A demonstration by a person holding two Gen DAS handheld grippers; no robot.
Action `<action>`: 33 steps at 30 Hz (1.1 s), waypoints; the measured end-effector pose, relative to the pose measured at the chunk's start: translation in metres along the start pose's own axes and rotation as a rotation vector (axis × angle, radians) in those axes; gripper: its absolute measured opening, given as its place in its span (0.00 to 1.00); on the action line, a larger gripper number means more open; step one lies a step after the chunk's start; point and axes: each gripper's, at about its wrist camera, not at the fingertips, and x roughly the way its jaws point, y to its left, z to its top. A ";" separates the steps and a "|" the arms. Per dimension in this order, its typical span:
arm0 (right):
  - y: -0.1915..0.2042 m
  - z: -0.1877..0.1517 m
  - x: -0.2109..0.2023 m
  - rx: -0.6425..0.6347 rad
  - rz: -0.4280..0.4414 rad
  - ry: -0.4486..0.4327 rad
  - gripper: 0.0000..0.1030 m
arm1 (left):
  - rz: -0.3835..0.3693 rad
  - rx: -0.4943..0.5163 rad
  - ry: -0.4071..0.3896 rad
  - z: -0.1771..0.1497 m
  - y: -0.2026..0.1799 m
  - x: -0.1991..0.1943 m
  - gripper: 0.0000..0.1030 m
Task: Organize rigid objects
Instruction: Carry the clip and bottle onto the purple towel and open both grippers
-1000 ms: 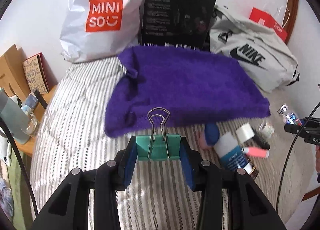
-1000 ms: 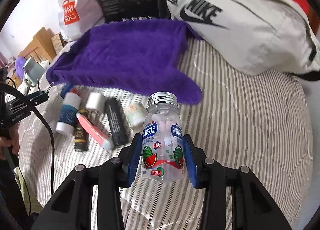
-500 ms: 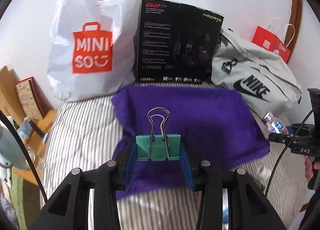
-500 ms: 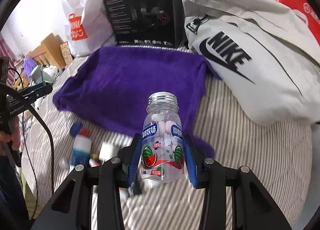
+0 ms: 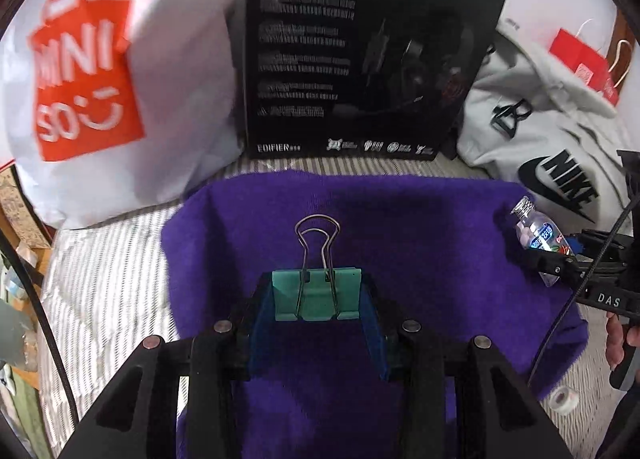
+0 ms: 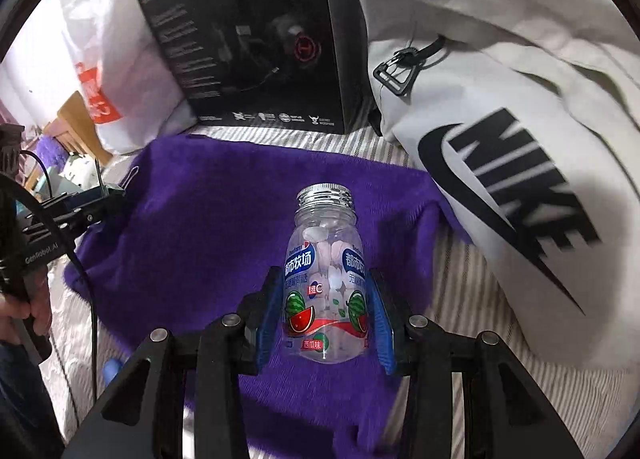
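Note:
My left gripper (image 5: 316,299) is shut on a green binder clip (image 5: 316,295) with steel wire handles, held above the purple towel (image 5: 420,227). My right gripper (image 6: 322,307) is shut on a clear candy bottle (image 6: 324,271) with a silver cap and watermelon label, held over the right part of the towel (image 6: 200,227). The bottle also shows in the left wrist view (image 5: 538,233), at the towel's right edge. The left gripper with the clip shows at the left of the right wrist view (image 6: 100,199).
A black headphone box (image 5: 360,51), a white Miniso bag (image 5: 100,79) and a grey Nike bag (image 5: 560,163) stand at the back of the striped bed (image 5: 104,271). A small white roll (image 5: 564,399) lies by the towel's front right corner.
Both grippers have moved forward over the purple towel, still holding the clip and the bottle. The loose items on the bed have dropped out of view behind them.

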 end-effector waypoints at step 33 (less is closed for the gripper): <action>0.008 -0.035 -0.017 -0.028 -0.037 0.002 0.53 | 0.072 0.063 0.038 -0.037 -0.027 -0.026 0.67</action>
